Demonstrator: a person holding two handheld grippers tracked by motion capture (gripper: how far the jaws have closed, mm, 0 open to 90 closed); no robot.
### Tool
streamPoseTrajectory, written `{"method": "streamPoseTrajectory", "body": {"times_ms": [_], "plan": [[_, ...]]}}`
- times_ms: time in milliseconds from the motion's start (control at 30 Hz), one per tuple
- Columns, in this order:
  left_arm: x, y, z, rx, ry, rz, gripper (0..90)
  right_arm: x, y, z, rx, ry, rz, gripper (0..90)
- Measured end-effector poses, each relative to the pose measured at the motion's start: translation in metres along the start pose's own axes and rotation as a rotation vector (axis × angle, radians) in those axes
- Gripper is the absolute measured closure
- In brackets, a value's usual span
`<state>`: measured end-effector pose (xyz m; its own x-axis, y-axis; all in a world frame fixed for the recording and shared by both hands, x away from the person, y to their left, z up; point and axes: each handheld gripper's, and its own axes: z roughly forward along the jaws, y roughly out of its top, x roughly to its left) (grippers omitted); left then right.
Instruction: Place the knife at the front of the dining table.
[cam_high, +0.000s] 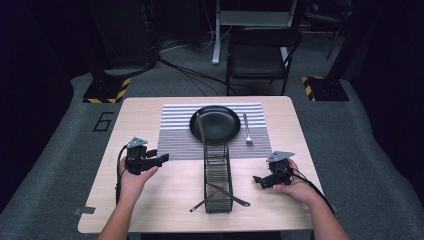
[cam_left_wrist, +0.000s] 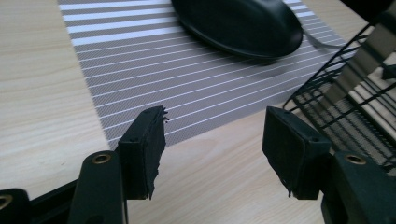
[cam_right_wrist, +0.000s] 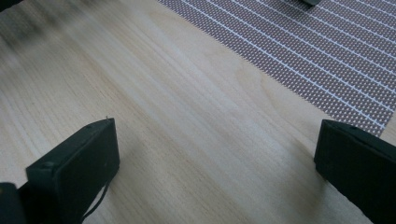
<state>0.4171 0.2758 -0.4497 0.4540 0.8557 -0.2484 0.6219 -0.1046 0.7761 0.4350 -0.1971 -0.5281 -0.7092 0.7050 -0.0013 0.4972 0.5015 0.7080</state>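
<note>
Left gripper (cam_high: 162, 159) hovers empty, jaws half open, aimed at the wire mesh caddy (cam_high: 218, 175) holding cutlery (cam_high: 225, 192). Right gripper (cam_high: 257, 180) rests empty, jaws wide. Advice: approach the cutlery handle from above, close mid-handle, avoid snagging mesh.

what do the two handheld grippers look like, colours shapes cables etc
Both the left gripper and the right gripper are black, each topped by a grey three-cornered plate and trailing a black cable. The jaws are flat, blocky black pads on arms with brass-coloured screws. No sleeves show on the forearms.
</note>
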Motion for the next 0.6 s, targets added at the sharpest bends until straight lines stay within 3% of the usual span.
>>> {"method": "streamPoseTrajectory", "body": {"times_ms": [367,600], "plan": [[-0.018,0.012,0.004,0.030,-0.030,0.059,46.8,0.000,0.000,0.000,0.000,0.000,0.000,0.0],[-0.027,0.017,0.006,0.032,-0.041,0.065,50.2,0.000,0.000,0.000,0.000,0.000,0.000,0.0]]}}
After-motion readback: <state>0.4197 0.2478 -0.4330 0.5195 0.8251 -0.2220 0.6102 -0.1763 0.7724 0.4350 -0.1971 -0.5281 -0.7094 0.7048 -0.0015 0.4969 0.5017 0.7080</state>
